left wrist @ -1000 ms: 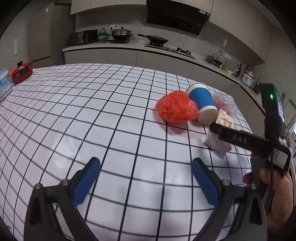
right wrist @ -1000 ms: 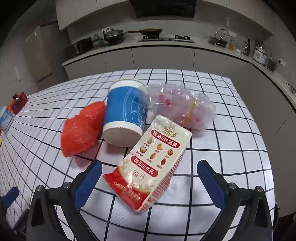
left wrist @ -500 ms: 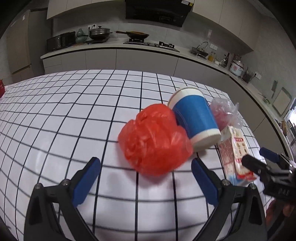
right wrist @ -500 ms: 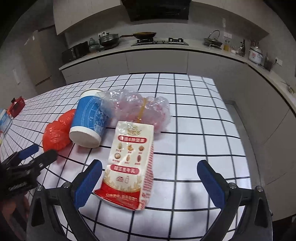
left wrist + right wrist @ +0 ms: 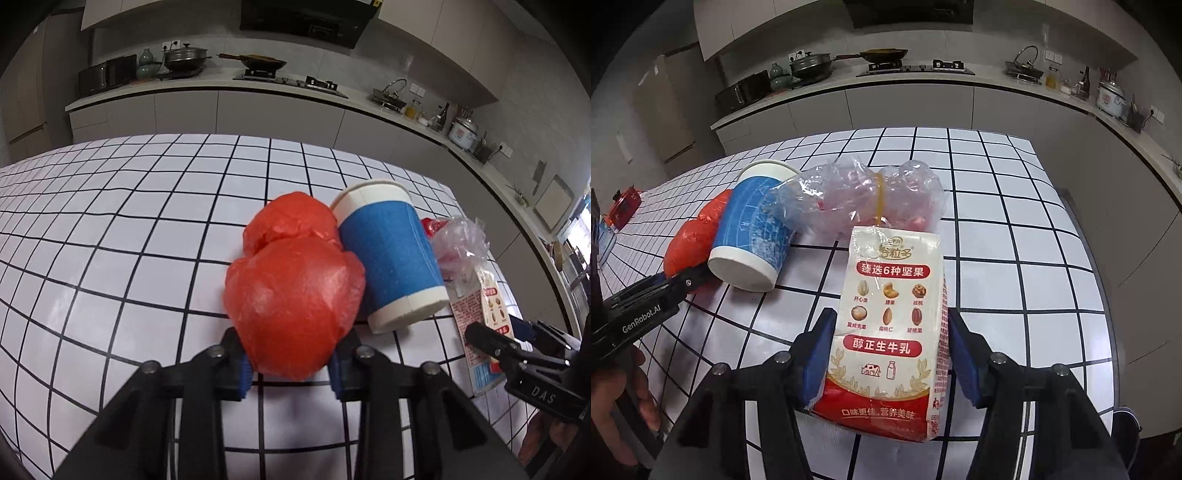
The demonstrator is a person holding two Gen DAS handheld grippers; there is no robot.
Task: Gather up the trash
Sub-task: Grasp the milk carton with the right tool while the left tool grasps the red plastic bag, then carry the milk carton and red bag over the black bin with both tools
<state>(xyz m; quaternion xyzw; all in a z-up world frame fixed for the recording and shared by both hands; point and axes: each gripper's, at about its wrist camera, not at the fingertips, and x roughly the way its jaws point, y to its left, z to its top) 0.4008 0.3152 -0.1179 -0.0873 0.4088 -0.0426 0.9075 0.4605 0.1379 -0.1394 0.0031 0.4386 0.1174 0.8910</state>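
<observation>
Jaws of my left gripper [image 5: 288, 365] pinched the crumpled red plastic bag [image 5: 291, 295] on the table [image 5: 110, 258], while my right gripper [image 5: 888, 354] squeezed the white-and-red milk carton [image 5: 892, 325] across its width, long axis pointing ahead.

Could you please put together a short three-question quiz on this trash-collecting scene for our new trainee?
1. True or false: the left gripper is closed on the red plastic bag.
2. What does the right gripper hold between its pads? A) the blue paper cup B) the milk carton C) the clear plastic bag
3. Fill in: the blue paper cup lies on its ____ on the checked table.

Key: 1 true; 2 B; 3 side.
</observation>
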